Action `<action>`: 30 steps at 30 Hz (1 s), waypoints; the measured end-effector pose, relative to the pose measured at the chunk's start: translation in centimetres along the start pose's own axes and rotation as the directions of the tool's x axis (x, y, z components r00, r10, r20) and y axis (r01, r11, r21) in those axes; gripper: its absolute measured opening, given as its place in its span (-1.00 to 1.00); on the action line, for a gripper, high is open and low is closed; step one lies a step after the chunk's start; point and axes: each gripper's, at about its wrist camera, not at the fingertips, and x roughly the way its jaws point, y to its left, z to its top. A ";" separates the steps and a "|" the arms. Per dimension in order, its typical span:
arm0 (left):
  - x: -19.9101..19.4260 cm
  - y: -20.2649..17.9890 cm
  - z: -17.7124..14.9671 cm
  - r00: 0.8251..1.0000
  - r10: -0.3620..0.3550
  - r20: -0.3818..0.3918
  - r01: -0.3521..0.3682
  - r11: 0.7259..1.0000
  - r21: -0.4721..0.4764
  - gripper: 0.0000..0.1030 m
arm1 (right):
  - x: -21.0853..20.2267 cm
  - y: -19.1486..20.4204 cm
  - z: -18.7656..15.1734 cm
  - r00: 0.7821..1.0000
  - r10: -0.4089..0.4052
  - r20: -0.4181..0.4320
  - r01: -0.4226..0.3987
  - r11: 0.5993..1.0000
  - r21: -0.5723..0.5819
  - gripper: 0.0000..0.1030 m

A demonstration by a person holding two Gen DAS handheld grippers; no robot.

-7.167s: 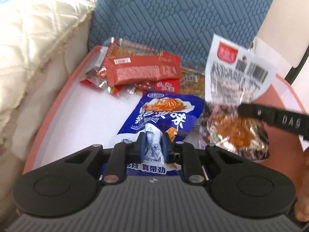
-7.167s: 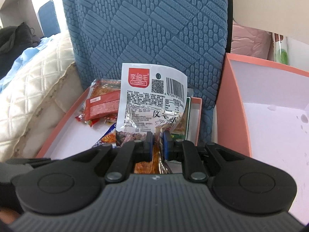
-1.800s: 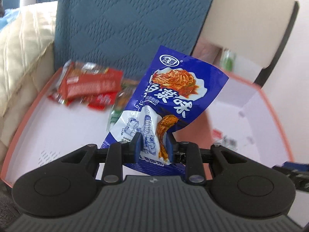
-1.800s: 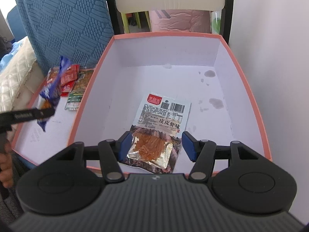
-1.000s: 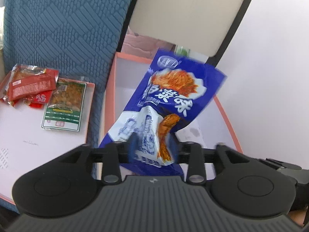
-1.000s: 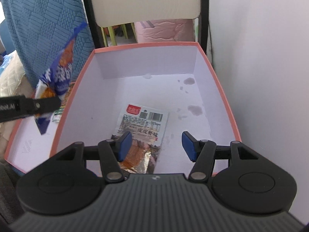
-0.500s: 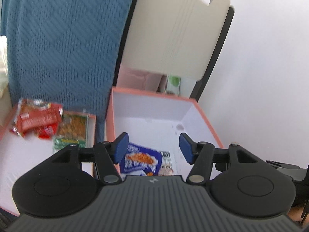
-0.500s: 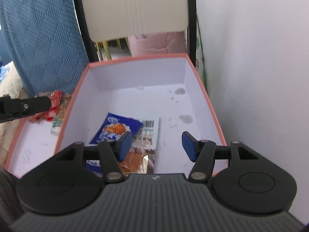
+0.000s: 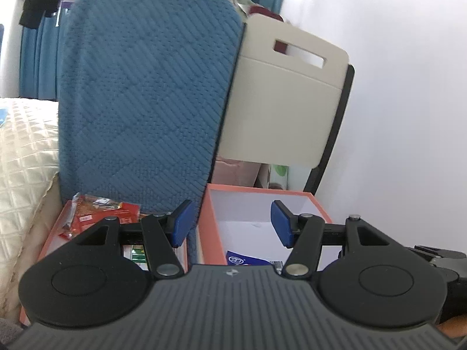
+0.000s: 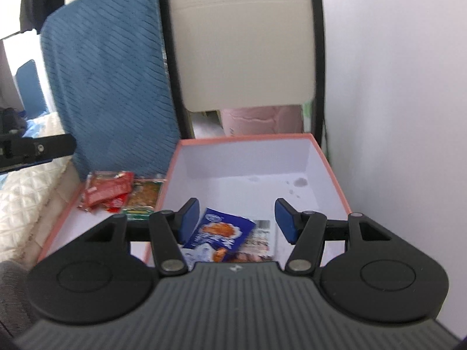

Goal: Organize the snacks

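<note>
The deep coral box [image 10: 329, 157] [image 9: 256, 191] holds a blue snack bag [image 10: 221, 234] [image 9: 248, 260] lying partly over a white packet with a barcode [image 10: 262, 237]. Red packets [image 10: 106, 189] [image 9: 96, 214] and a green-edged packet [image 10: 144, 197] [image 9: 137, 253] lie in the shallow coral lid [image 10: 67, 208] [image 9: 48, 240] to the left. My left gripper [image 9: 230, 223] is open and empty, raised above both boxes. My right gripper [image 10: 238, 218] is open and empty above the deep box's near end. The left gripper's finger [image 10: 38, 147] shows at the right wrist view's left edge.
A blue quilted cushion [image 9: 146, 102] stands behind the lid, a cream chair back [image 9: 286, 110] behind the deep box. A white wall [image 10: 394, 116] runs along the right. A cream quilt [image 9: 20, 160] lies to the left. Pink bedding [image 10: 259, 122] sits under the chair back.
The left gripper let go of the blue bag, which fell into the deep box onto the white packet. Both grippers have since lifted and pulled back, tilting up.
</note>
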 end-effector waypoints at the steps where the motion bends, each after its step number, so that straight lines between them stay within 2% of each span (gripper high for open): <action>1: -0.4 0.5 -0.1 1.000 0.001 0.007 -0.001 1.000 -0.008 0.24 | -0.1 0.5 0.0 1.000 0.006 0.007 -0.006 1.000 -0.006 0.15; 13: -4.6 5.2 -2.4 0.996 0.032 0.078 -0.029 0.999 -0.037 0.24 | -1.4 6.3 -2.1 0.996 0.073 0.056 -0.069 0.995 -0.071 0.16; 21: -5.5 8.1 -4.4 0.995 0.045 0.087 -0.039 0.997 -0.072 0.24 | -1.0 9.8 -4.5 0.993 0.113 0.044 -0.106 0.986 -0.129 0.16; 30: -5.5 10.5 -6.2 0.997 0.056 0.057 -0.051 0.996 -0.078 0.24 | -0.4 12.4 -6.1 0.990 0.135 0.037 -0.128 0.980 -0.150 0.16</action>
